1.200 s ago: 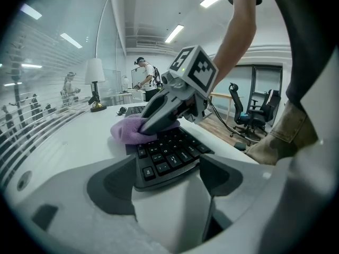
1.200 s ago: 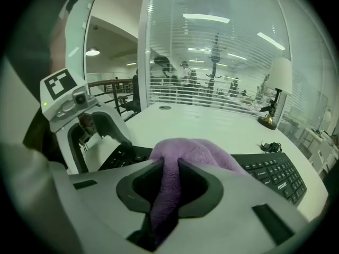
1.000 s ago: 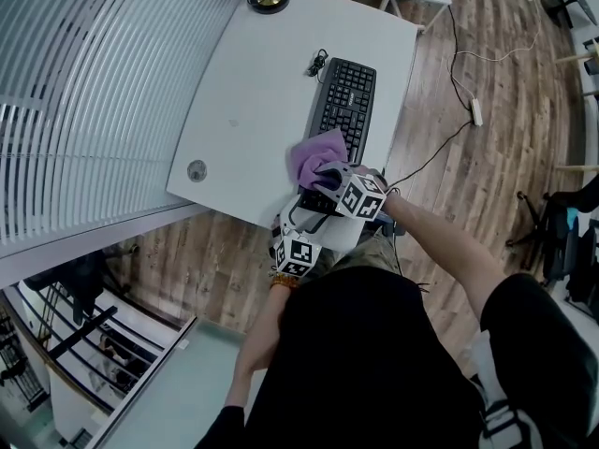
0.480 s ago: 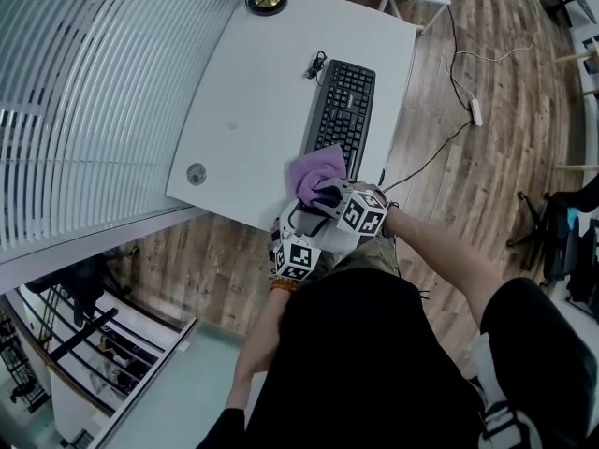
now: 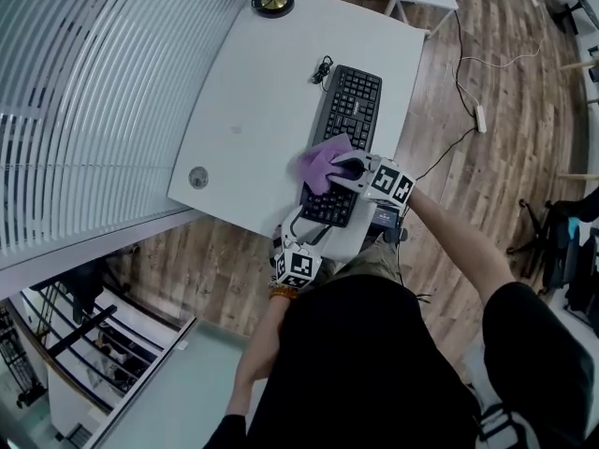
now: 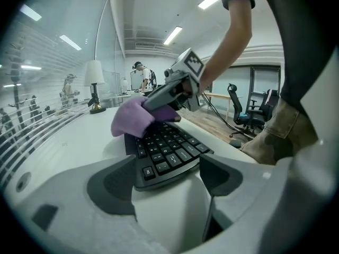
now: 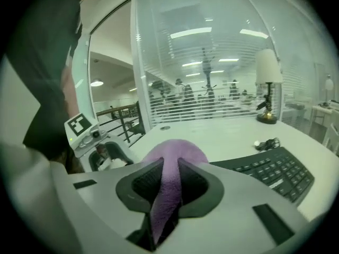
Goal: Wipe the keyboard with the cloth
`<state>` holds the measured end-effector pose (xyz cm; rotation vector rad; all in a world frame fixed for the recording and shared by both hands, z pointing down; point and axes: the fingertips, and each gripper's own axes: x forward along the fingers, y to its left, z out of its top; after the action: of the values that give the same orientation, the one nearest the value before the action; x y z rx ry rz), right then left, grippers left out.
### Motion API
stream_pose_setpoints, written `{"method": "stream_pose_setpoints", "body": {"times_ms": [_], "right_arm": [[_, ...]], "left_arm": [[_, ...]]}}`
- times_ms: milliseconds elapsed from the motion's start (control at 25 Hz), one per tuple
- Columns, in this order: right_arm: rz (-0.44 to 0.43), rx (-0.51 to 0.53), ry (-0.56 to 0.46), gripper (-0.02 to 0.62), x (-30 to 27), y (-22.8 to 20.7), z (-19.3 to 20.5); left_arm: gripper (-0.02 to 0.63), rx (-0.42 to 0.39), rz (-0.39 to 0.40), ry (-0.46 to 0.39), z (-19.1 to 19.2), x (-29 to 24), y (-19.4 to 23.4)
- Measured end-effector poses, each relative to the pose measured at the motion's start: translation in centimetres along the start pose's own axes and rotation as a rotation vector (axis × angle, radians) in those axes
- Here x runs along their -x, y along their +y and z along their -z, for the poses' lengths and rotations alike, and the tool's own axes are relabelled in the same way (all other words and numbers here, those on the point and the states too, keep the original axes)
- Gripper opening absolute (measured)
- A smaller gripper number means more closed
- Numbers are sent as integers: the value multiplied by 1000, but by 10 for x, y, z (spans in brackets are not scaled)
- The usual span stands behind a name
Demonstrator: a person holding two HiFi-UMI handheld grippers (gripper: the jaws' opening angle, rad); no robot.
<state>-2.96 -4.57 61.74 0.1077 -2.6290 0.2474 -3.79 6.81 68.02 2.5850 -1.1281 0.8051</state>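
Right arm extended, right gripper [image 5: 348, 168] clamped on purple cloth [image 5: 321, 161] atop keyboard [image 5: 353, 108], left gripper [image 5: 309, 228] held close, jaws apart around keyboard's near end

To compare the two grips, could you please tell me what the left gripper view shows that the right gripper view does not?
Only the left gripper view shows the left gripper with its fingers apart at the near end of the keyboard, and an office chair. Only the right gripper view shows the purple cloth pinched between the fingers of the right gripper, and a coiled cable. Both show the keyboard, the purple cloth, the white table and the lamp.
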Motion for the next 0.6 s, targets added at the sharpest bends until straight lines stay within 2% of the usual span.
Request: {"method": "stream_pose_setpoints", "body": {"times_ms": [160,280,480,600], "right_arm": [[195,-24,-85,67,41,-99,-28],[347,-4,-112,67,73,-171,-47],[531,46,-29,67,102,-255,-46],[588,52,56,67,101,-283,-32]], "left_arm": [[370,2,2,2,-1,0,0],[370,-1,3,6,-1,-1,0],[370,-2,2,14,-2,0,1],[370,-1,3,16,-1,0,1]]}}
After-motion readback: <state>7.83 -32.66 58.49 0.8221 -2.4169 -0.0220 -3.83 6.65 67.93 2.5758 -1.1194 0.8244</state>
